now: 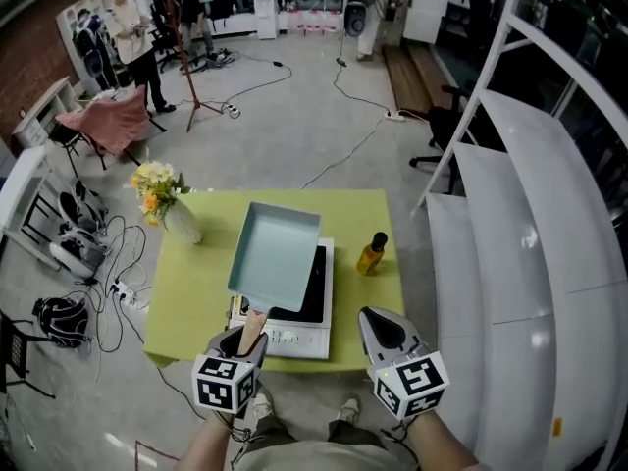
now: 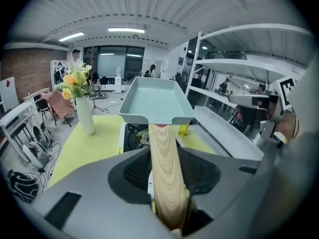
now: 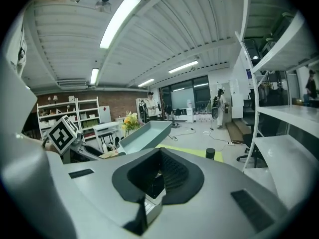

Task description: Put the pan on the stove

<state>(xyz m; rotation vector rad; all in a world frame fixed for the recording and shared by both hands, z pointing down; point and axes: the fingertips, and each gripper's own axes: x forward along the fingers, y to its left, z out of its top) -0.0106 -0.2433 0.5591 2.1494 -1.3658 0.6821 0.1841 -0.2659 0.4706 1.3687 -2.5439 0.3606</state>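
above the stove [image 1: 316, 285], pan [image 1: 275, 253] in left gripper [image 1: 242, 344]

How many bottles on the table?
1. The bottle stands on the table, right of the stove. The held pan hides some of the table.

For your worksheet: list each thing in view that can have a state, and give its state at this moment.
pan: lifted and tilted above the stove, not set down
stove: partly under the pan; on or off cannot be told
bottle: upright, cap on
vase: upright, holding flowers
left gripper: shut on the pan's handle
right gripper: open, holding nothing
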